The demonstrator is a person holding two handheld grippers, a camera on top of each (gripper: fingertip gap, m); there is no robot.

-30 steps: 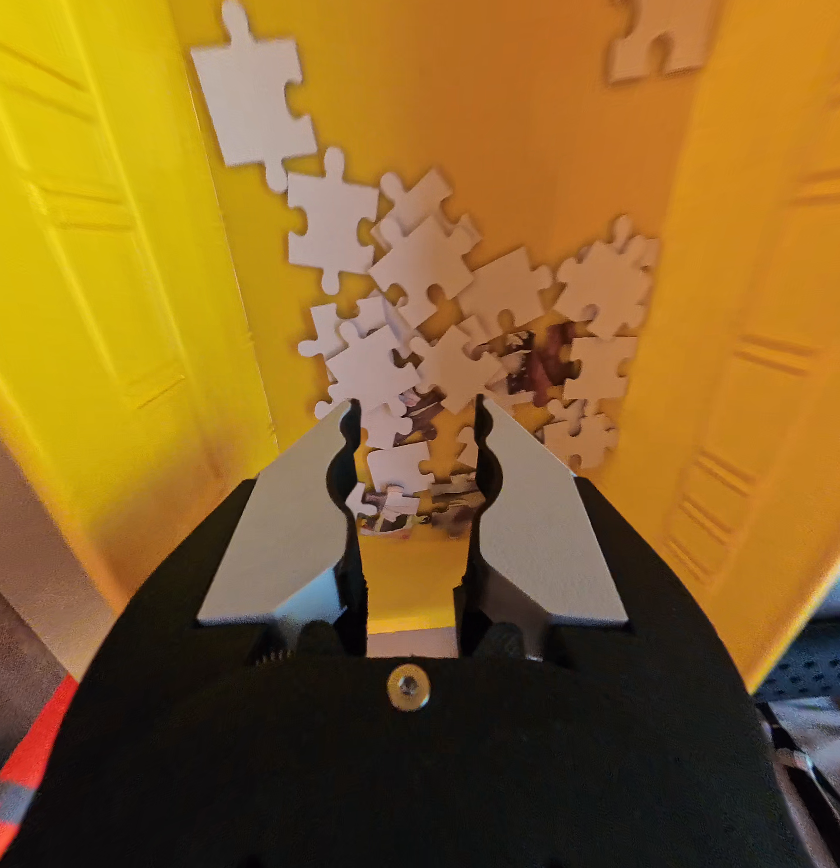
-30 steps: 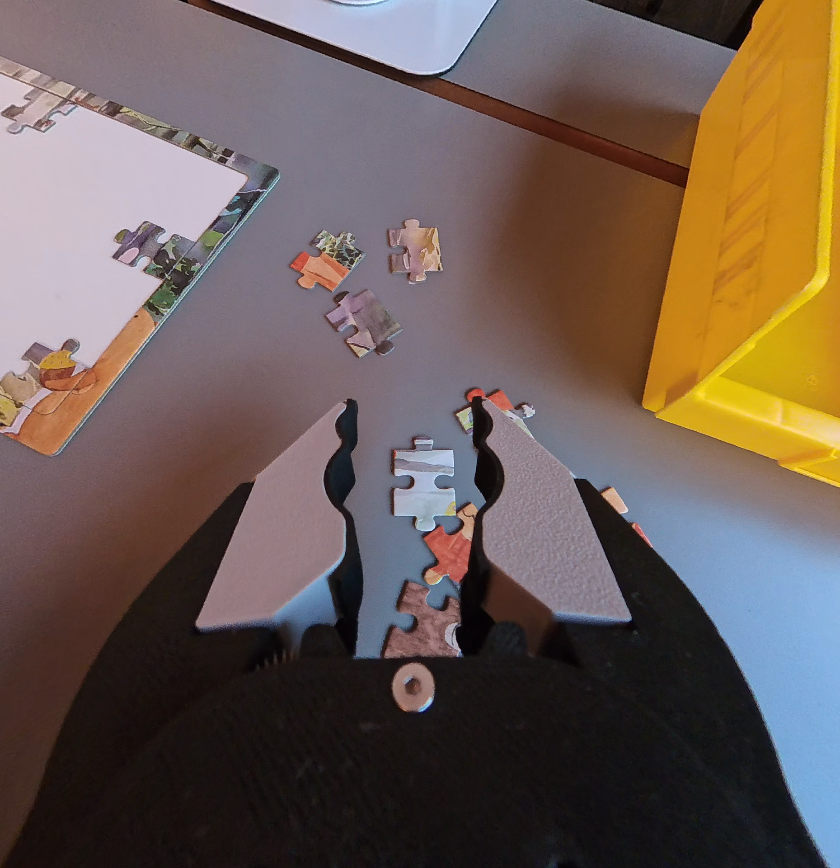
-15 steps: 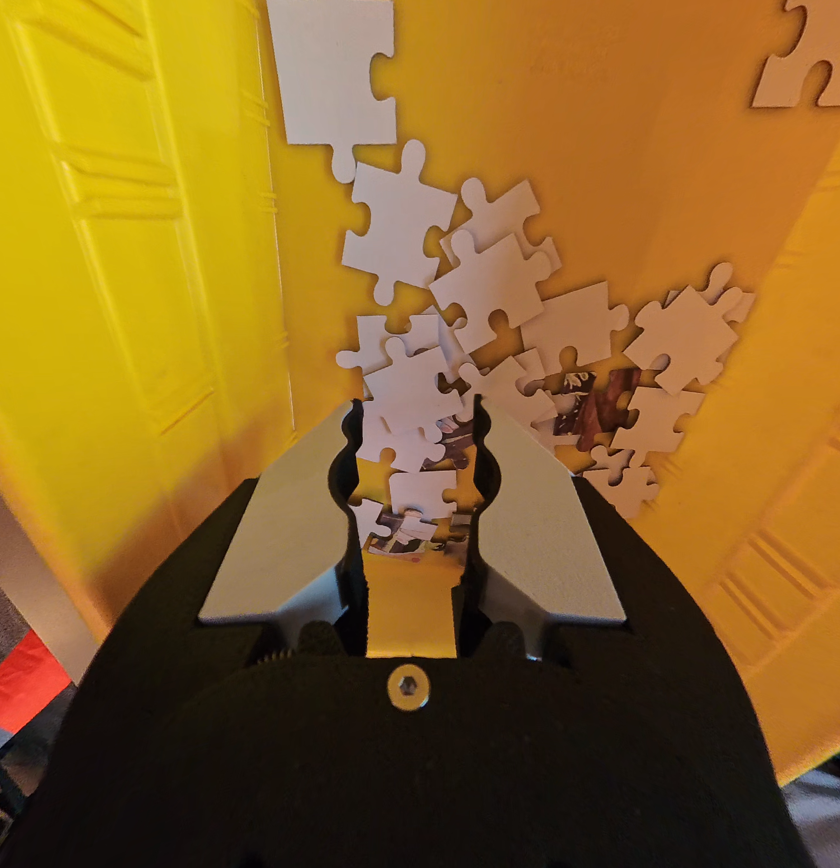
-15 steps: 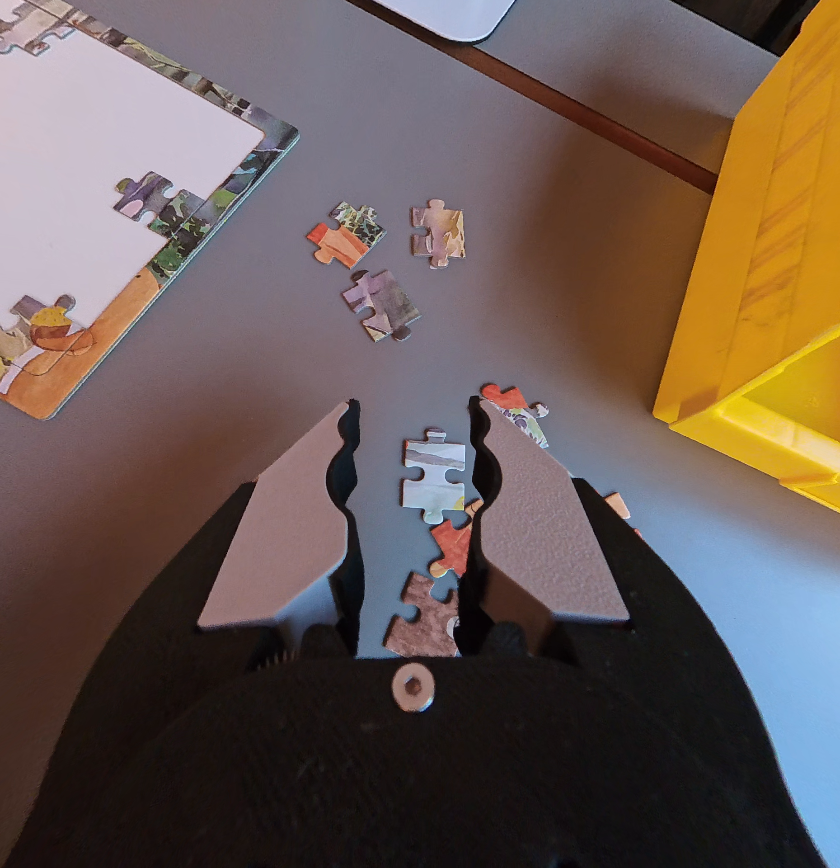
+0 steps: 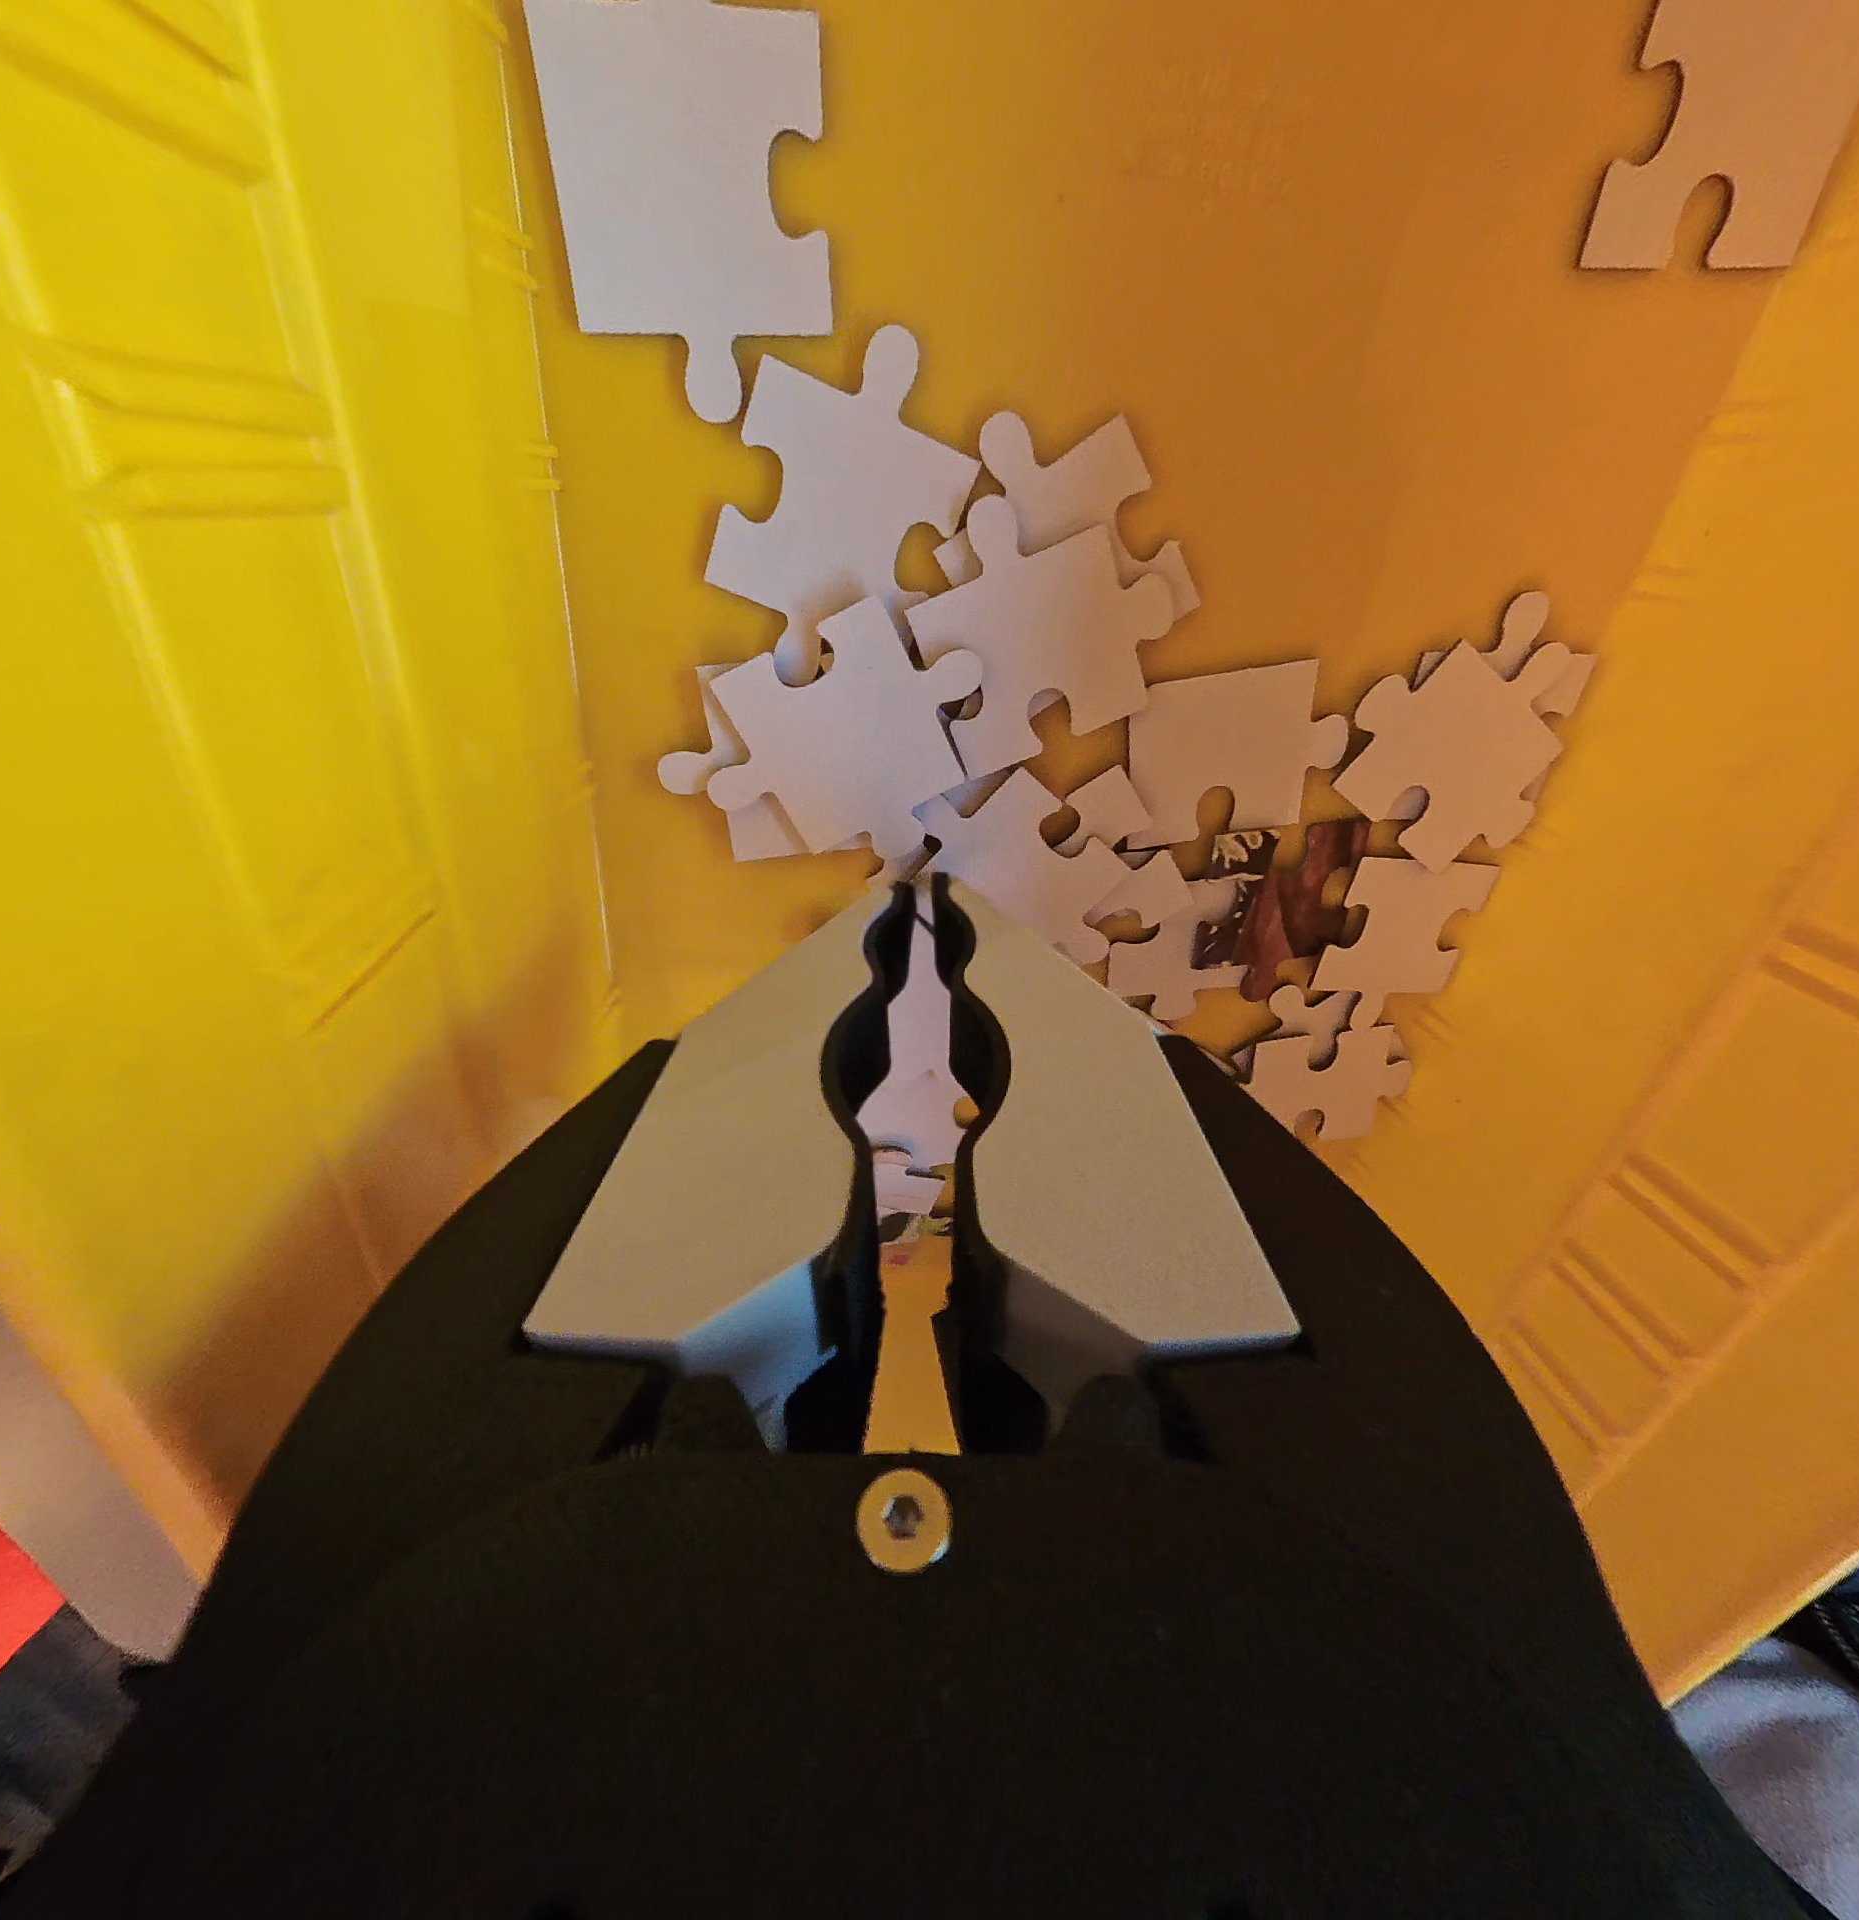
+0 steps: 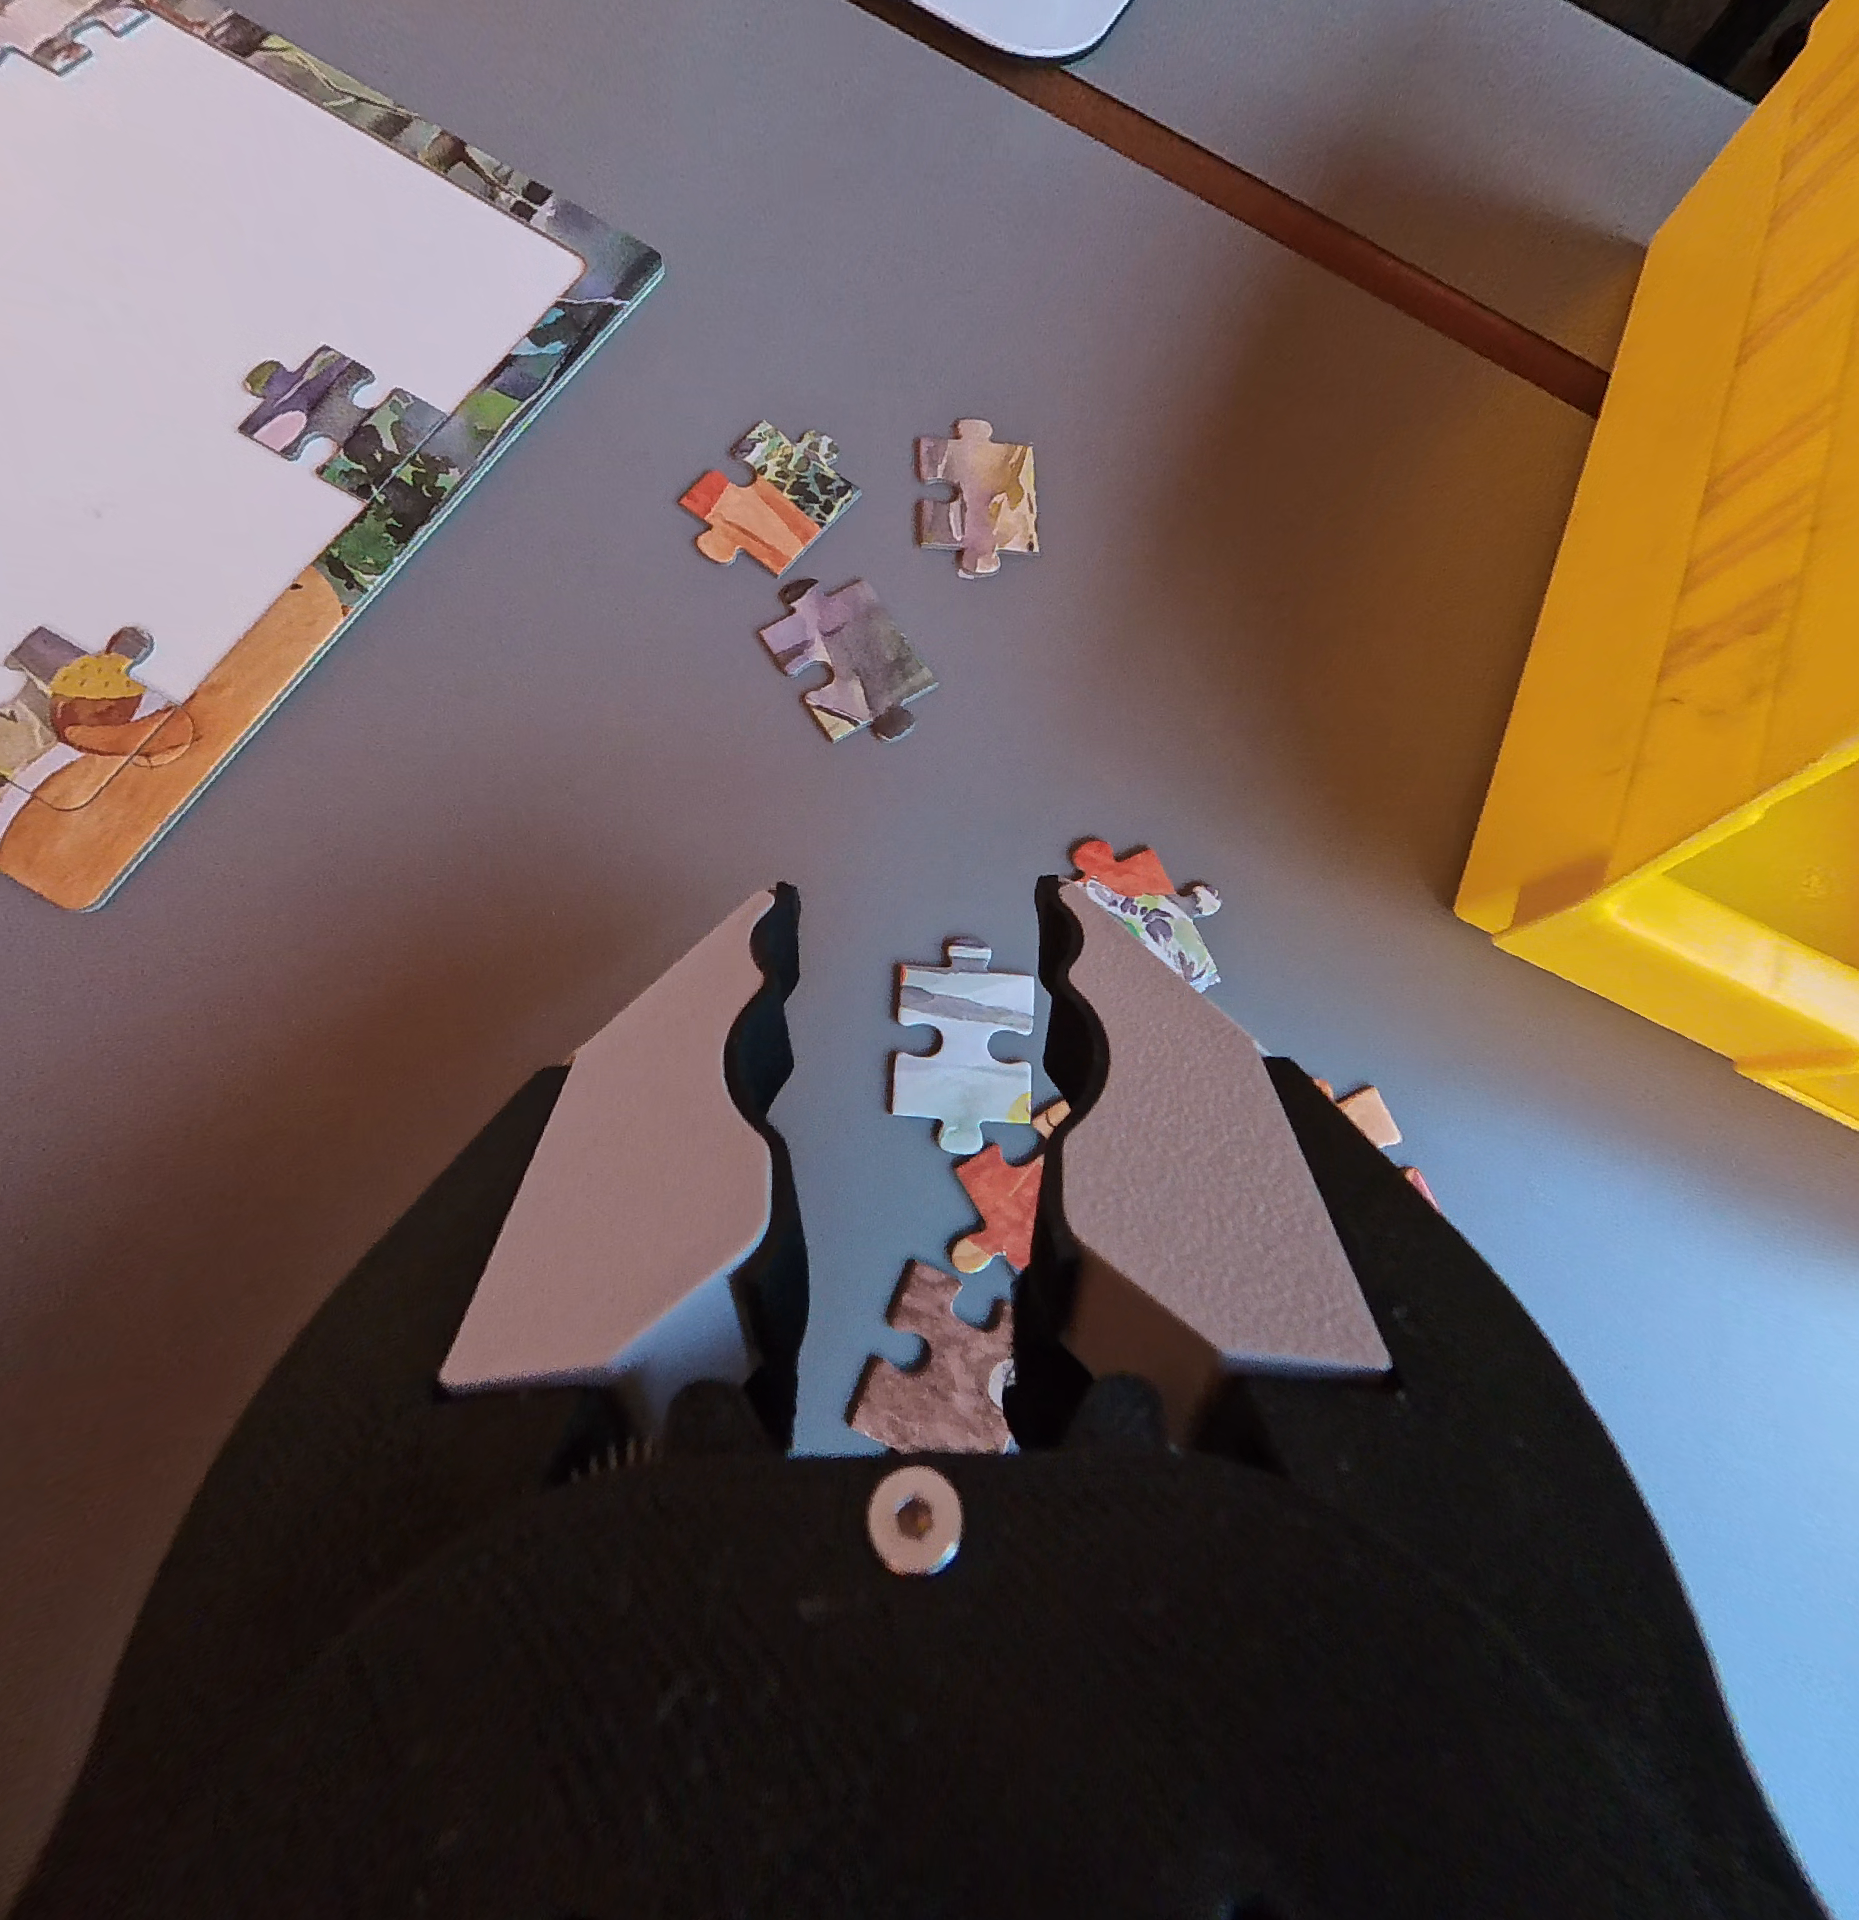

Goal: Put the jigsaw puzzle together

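Observation:
In the left wrist view my left gripper (image 5: 923, 885) is inside the yellow bin (image 5: 281, 623), over a heap of face-down white puzzle pieces (image 5: 1050, 644). Its jaws are closed on the lower edge of one white piece (image 5: 842, 738). In the right wrist view my right gripper (image 6: 920, 894) is open and empty above the grey table (image 6: 385, 1039). A pale piece (image 6: 964, 1044) lies between its fingers, with an orange piece (image 6: 1003, 1205) and a brown piece (image 6: 946, 1371) nearer. The partly filled puzzle board (image 6: 229, 312) lies at the upper left.
Three loose colourful pieces (image 6: 850, 660) lie between the board and the bin (image 6: 1735, 520), which stands at the right. Another piece (image 6: 1153, 904) lies by the right fingertip. A white mat (image 6: 1018, 16) and a brown strip (image 6: 1320, 239) are at the far edge. About 60 centimeters separates my left fingertips from my right.
My left gripper moved deeper into the bin and closed from open onto a white piece. My right gripper drifted slightly forward over the table and stayed open.

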